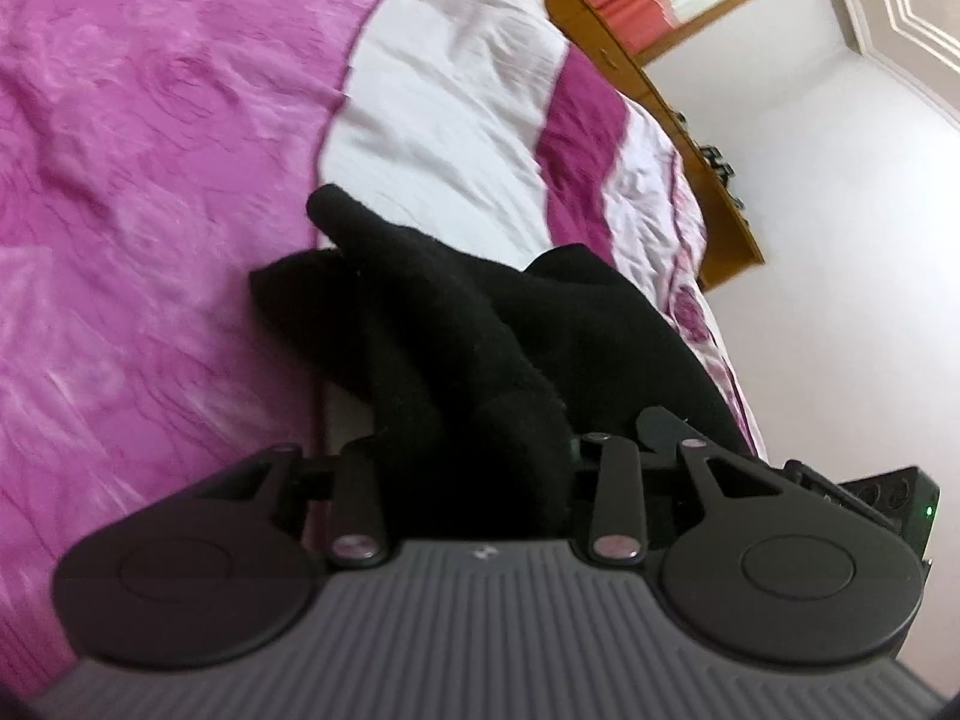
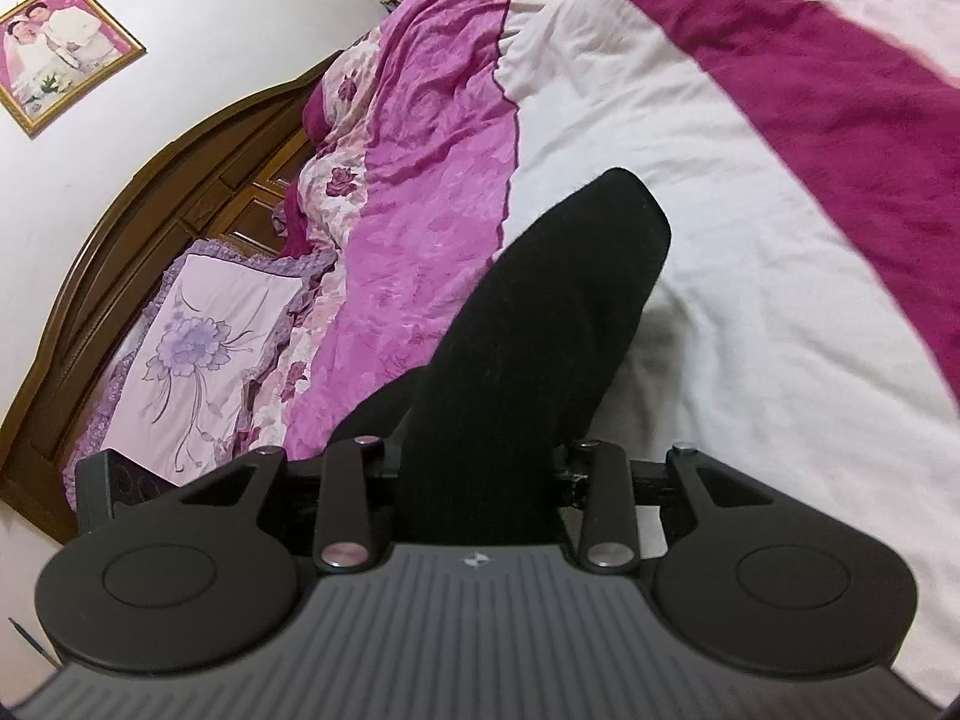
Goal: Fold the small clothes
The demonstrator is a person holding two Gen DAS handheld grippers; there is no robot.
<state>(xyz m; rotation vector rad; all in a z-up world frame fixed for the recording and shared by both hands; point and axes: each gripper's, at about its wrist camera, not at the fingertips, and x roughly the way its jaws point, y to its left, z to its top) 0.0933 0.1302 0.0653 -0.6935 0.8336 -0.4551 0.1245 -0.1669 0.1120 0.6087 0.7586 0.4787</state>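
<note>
Each gripper, left [image 1: 474, 450] and right [image 2: 480, 456], pinches a black sock [image 2: 540, 312], its length running forward over the bedspread [image 2: 750, 210].

The sock [image 2: 540, 324] is plain black. The bedspread [image 2: 690, 150] runs in bands of rose-patterned pink, white and deep magenta. The pillow [image 2: 204, 348] is pale lilac with a purple flower print and a purple frill. The headboard [image 2: 150, 192] is dark brown.
</note>
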